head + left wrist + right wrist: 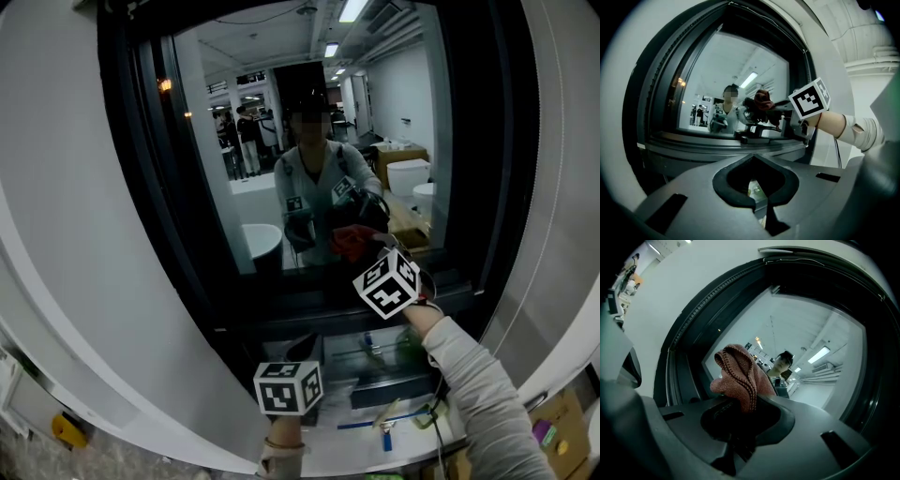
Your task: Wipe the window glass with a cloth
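The window glass [309,141] fills a dark frame and mirrors the person and a lit room. My right gripper [367,251] is shut on a reddish-brown cloth [351,242], and the cloth sits low on the pane, right of centre. In the right gripper view the cloth [739,376] sticks up out of the gripper [740,420], with the glass [811,343] just beyond. My left gripper [298,352] hangs lower, below the sill, and touches nothing. The left gripper view shows that gripper [755,183] shut with nothing in it, and the cloth [762,99] against the glass [731,79].
A dark window frame [141,187] and sill [309,314] border the pane, set in a white wall [66,234]. Below the sill lies a surface with blue-handled tools [385,433]. A cardboard box [562,422] stands at the lower right, a yellow object [67,429] at the lower left.
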`<state>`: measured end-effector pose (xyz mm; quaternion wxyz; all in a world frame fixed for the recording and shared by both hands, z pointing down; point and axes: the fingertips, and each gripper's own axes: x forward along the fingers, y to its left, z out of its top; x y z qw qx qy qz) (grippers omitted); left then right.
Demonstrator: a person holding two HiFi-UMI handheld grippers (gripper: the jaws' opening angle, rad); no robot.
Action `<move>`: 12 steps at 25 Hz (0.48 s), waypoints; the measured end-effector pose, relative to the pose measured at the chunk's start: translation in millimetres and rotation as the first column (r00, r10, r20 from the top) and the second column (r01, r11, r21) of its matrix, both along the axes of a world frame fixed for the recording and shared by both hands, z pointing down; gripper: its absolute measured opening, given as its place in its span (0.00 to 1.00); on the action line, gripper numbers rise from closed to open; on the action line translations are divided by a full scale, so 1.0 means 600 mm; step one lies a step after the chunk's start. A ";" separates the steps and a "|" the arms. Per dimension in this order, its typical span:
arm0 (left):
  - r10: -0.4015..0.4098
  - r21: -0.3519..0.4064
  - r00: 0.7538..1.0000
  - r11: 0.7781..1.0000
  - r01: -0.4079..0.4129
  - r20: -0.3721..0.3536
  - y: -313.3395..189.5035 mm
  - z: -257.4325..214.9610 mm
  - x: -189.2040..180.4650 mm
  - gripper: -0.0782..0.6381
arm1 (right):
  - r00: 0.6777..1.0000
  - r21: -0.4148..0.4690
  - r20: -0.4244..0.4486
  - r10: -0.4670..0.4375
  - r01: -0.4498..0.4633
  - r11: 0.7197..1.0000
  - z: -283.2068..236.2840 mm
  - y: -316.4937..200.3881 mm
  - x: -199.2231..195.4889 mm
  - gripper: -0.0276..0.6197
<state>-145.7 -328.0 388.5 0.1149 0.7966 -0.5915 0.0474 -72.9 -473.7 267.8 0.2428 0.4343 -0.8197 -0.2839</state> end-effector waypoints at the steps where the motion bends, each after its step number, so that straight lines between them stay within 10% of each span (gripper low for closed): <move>1: 0.001 0.001 1.000 1.000 -0.001 -0.001 -0.001 0.000 0.001 0.12 | 1.000 -0.001 -0.005 -0.002 0.002 1.000 0.000 0.001 0.000 0.12; 12: 0.039 0.020 0.999 0.999 -0.040 0.003 -0.023 -0.007 0.028 0.12 | 0.999 0.091 0.021 -0.025 0.023 0.996 -0.136 0.030 0.058 0.12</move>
